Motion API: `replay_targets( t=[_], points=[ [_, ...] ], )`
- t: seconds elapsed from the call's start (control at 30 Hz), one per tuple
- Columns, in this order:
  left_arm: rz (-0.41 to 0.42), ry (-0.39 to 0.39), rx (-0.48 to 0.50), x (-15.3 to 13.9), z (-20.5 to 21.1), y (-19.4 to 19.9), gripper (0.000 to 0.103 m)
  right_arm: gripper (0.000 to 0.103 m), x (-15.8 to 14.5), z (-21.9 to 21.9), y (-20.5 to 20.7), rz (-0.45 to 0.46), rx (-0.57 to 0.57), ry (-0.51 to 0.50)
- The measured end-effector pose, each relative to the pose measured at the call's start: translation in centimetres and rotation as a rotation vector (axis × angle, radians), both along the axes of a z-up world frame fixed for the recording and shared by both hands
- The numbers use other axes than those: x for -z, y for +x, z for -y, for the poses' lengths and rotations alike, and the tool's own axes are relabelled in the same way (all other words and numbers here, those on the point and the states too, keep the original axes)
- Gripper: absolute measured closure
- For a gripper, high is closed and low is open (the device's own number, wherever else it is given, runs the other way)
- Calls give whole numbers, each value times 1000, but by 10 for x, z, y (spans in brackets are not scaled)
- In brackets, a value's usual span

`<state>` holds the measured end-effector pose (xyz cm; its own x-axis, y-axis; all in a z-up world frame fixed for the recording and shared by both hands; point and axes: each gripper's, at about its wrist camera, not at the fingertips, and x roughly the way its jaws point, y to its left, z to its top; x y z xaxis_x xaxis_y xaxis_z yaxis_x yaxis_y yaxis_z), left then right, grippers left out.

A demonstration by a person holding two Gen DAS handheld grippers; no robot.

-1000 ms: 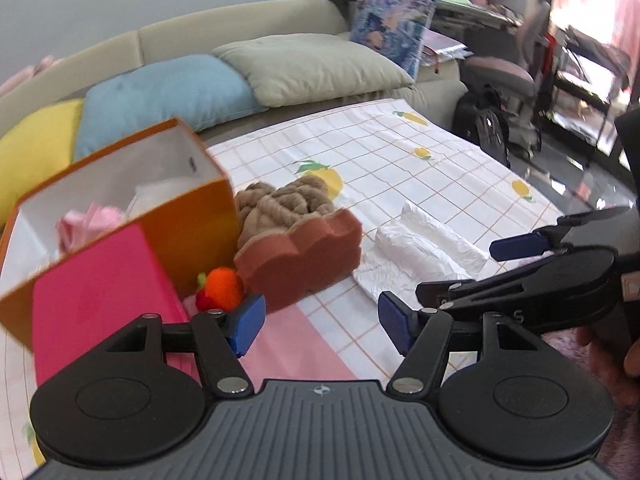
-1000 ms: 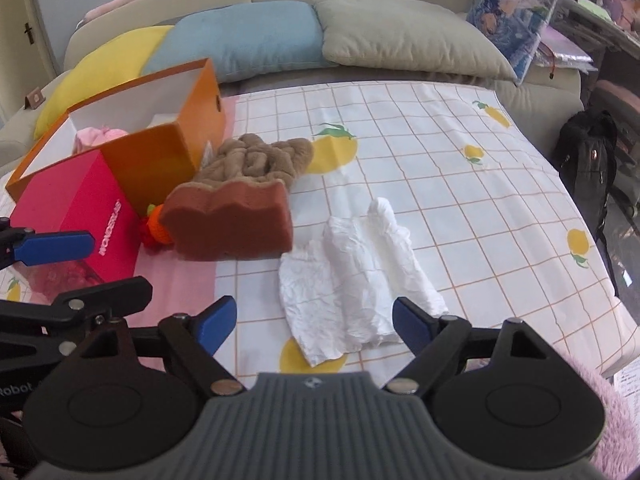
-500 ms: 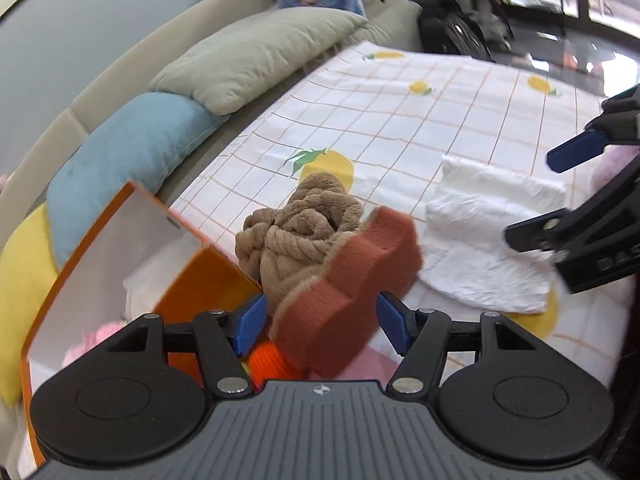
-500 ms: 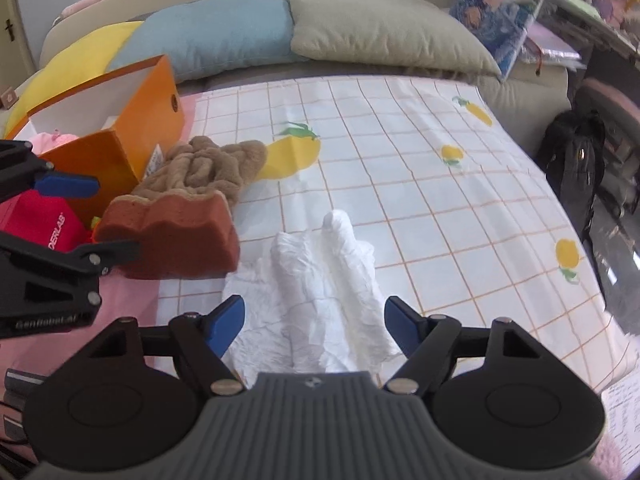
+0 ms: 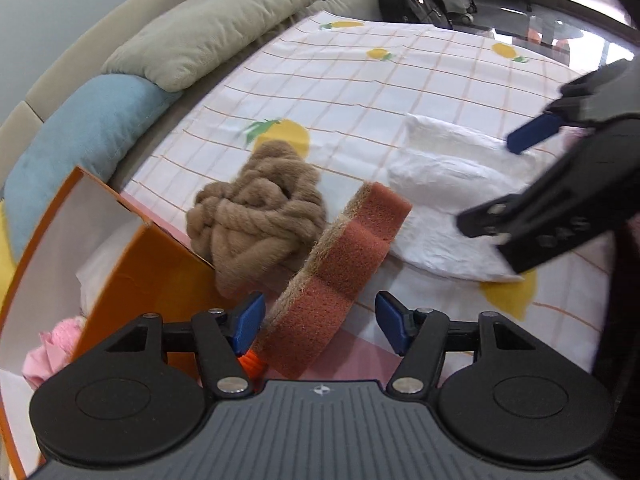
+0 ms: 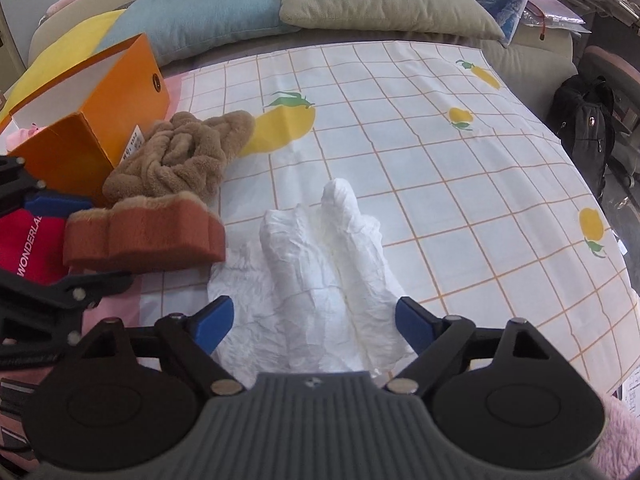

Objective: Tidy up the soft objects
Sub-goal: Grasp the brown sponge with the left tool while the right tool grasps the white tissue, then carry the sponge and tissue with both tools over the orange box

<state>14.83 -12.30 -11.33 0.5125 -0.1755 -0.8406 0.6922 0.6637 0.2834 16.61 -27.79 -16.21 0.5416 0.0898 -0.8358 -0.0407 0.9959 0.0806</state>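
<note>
Both grippers have dropped closer: the left gripper (image 5: 320,316), narrowing but ungripped, straddles the sponge (image 5: 340,280); the right gripper (image 6: 314,320) has widened, released, over the white cloth (image 6: 320,264).

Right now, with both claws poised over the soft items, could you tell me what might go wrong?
The left claw straddles the sponge off-centre, so closing may tip it. The small orange toy under it could get pinched too. The right claw might bunch the crumpled white sheet together with the tablecloth.
</note>
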Motion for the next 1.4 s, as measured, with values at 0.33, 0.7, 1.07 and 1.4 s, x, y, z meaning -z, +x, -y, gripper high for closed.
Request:
replay_targets(
  t=[0.33, 0.7, 1.07, 1.4],
  points=[
    [53, 58, -23, 21, 12, -6, 45, 9, 20, -15, 9, -55, -57, -110],
    [44, -108, -163, -7, 2, -19, 63, 43, 21, -12, 8, -36, -44, -108],
    [28, -293, -324, -48, -23, -55, 63, 93, 3, -19, -9, 35, -89, -142],
    [89, -433, -440, -89, -60, -76, 63, 93, -43, -25, -44, 189, -77, -130]
  ],
)
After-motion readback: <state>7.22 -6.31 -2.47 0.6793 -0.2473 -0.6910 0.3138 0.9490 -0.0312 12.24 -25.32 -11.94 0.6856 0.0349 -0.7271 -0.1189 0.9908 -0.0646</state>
